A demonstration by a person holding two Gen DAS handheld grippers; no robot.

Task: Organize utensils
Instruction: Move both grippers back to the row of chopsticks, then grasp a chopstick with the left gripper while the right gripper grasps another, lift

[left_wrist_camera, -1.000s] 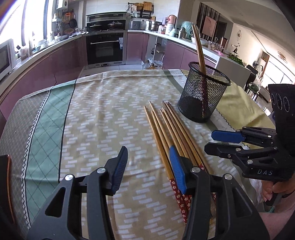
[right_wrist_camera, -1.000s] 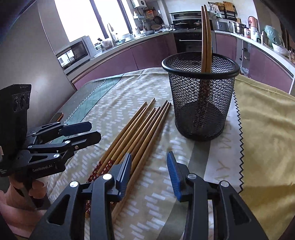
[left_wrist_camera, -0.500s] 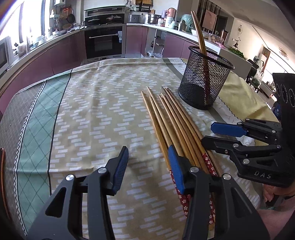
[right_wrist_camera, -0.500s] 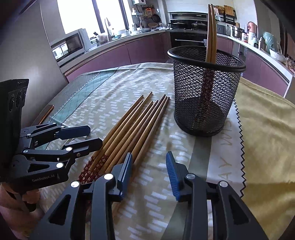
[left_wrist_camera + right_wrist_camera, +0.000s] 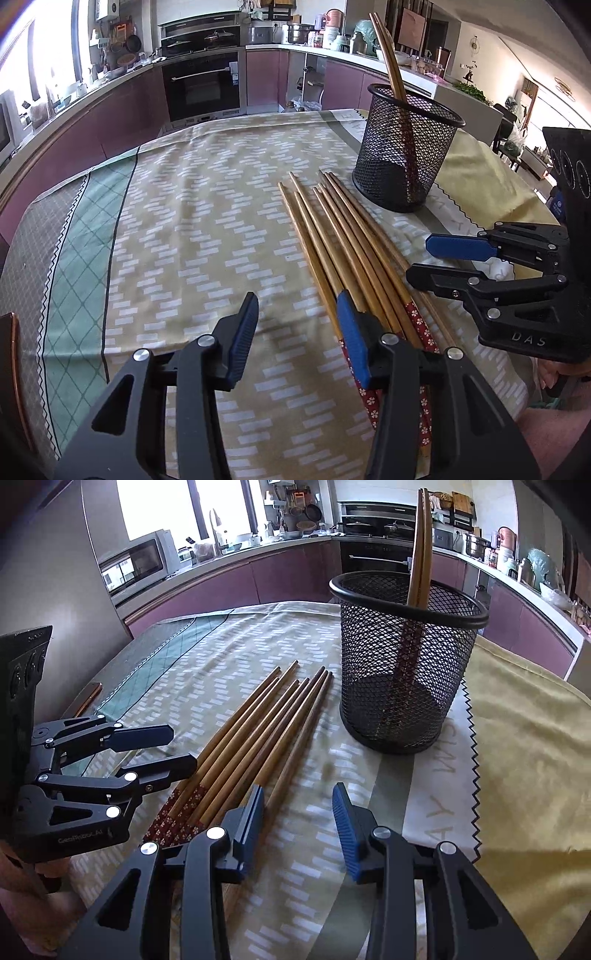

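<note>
While 2 sticks already stand in the holder, with the rest flat on the cloth:

Step in hand: between picks; loading chopsticks into the holder, partly done by the look of it.
Mesh holder (image 5: 406, 664): black, upright on the table (image 5: 184, 221), near the far tips of the loose bundle but clear of them.
Stowed pair (image 5: 421, 554): 2 chopsticks inside the holder, leaning on its rim, patterned ends down.
Loose chopsticks (image 5: 351, 251): roughly 8, side by side, touching one another, red flowered ends toward the grippers, plain tips toward the holder.
Left gripper (image 5: 295, 332): partly apart, nothing between the pads; one pad over the near edge of the bundle, the other over bare cloth; contact with the sticks not clear.
Right gripper (image 5: 295, 816): partly apart, empty, tilted down; one pad at the bundle's outer stick, the other over cloth.
Next move, as a judgement: pick one gripper, straddle 1 or 2 sticks near the patterned end, close, lift, tip upright, lower into the holder.
Calls for: separating a stick from its neighbours, since all lie packed tight; clearing the leaning pair on entry.
</note>
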